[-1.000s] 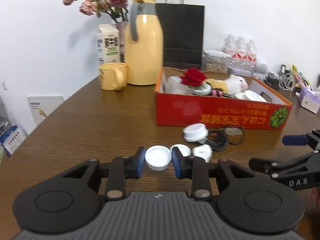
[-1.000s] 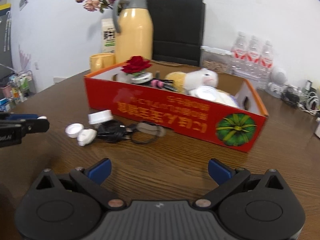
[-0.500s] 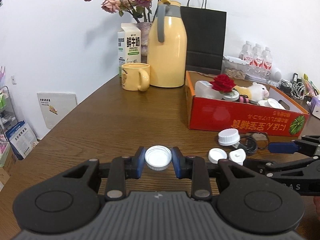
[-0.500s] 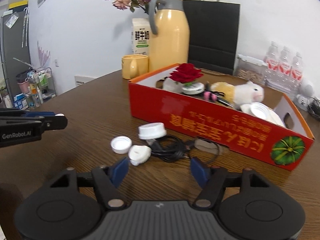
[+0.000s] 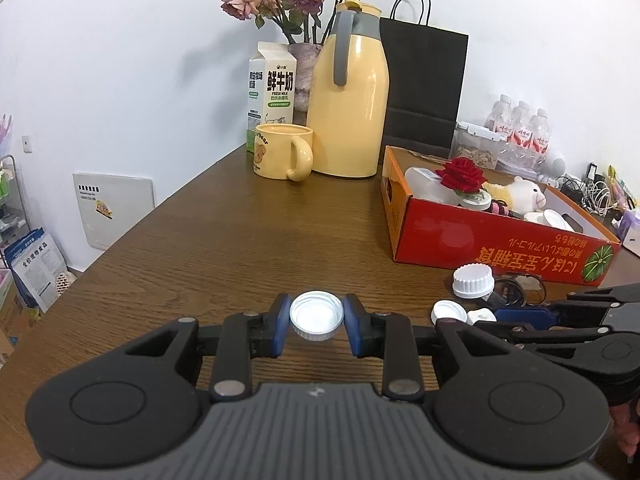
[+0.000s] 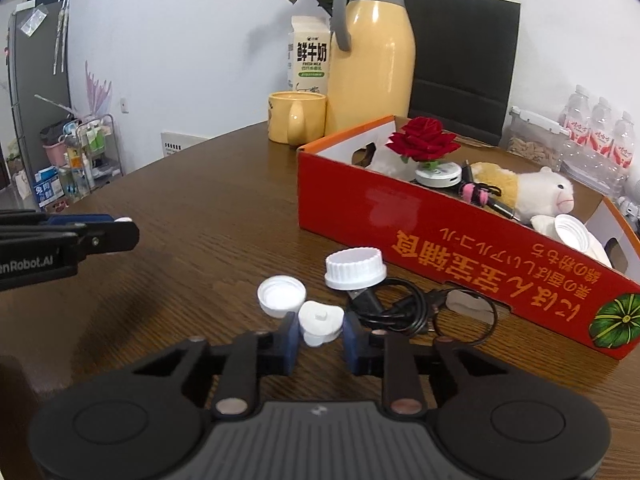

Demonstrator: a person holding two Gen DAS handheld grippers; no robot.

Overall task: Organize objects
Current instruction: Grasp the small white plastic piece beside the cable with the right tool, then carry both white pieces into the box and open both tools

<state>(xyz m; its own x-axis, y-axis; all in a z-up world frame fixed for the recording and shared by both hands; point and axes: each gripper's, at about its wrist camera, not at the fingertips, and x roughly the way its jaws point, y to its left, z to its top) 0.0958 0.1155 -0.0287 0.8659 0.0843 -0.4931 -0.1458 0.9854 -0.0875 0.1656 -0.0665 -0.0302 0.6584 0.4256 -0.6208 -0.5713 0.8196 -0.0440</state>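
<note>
My left gripper point(image 5: 317, 319) is shut on a white bottle cap point(image 5: 316, 314), open side up, held just above the brown table point(image 5: 240, 248). My right gripper point(image 6: 320, 332) has its jaws closing, and its blue pads touch both sides of a small white stopper cap point(image 6: 320, 320) that lies on the table. Beside the stopper lie an open white cap point(image 6: 281, 295), a larger ribbed white cap point(image 6: 355, 269) and a coiled black cable point(image 6: 396, 308). A red cardboard box point(image 6: 460, 248) behind them holds a red rose, a plush lamb and white lids.
A yellow thermos jug point(image 5: 347, 108), yellow mug point(image 5: 283, 151), milk carton point(image 5: 271, 92), dried roses and a black paper bag point(image 5: 424, 92) stand at the back. Water bottles point(image 5: 520, 128) and cables sit at the far right. The table's left edge drops to the floor.
My right gripper has closed from wide open onto the small white stopper cap and moved left toward it. My left gripper has shifted left, still holding its cap.
</note>
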